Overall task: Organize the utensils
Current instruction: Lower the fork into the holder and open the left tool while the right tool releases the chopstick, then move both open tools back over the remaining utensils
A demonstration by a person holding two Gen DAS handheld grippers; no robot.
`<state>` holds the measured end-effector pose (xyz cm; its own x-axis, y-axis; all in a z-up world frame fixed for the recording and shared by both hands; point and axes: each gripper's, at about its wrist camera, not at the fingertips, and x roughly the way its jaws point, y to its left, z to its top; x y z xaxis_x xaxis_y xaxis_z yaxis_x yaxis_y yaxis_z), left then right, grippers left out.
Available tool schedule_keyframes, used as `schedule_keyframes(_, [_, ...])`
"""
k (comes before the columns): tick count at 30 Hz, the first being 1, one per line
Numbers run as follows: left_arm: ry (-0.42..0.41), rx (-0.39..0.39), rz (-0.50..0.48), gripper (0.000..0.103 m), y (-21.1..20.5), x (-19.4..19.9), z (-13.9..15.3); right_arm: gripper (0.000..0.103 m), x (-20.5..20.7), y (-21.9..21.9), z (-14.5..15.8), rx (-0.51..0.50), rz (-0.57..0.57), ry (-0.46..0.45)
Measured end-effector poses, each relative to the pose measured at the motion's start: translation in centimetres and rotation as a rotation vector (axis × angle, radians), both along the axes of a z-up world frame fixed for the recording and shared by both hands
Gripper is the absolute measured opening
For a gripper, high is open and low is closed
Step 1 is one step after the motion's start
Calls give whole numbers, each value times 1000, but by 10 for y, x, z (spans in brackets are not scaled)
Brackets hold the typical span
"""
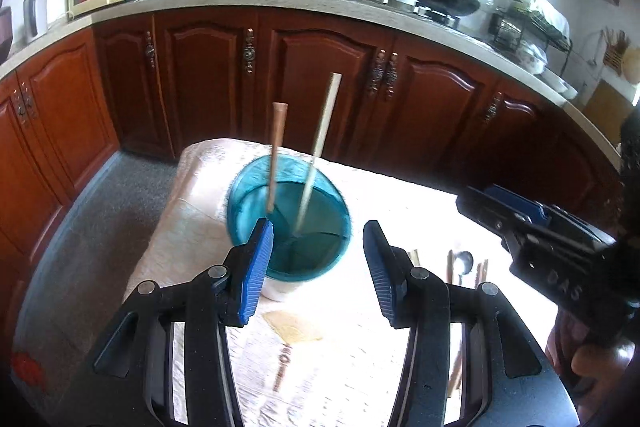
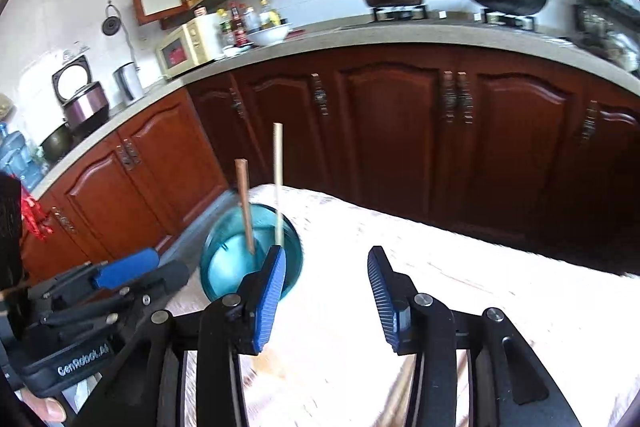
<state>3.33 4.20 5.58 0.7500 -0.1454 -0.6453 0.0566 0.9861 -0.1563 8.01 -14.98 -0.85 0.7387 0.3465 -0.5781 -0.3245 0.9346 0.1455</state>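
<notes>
Kitchen — red-brown wood cabinets (image 1: 208, 75), pale countertop (image 1: 248, 1), white tiled wall (image 2: 68, 7), grey speckled floor (image 1: 92, 227), daylight.

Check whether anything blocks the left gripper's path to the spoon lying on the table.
Nothing visible does. The spoon lies on the table just beyond the open left gripper. The blue holder stands off to the gripper's left, and the right gripper hovers farther right.
</notes>
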Motion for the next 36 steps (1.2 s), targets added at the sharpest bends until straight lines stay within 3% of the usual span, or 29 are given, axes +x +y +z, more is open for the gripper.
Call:
schedule_keyframes(17, [-55,39,-108,46,-84,-35,11,46,-100,-93,9,-74,-236,-13])
schedule_keyframes(36, [-68,86,-159,46,-125,-39,10,51,-116,-143,0,-66,-355,22])
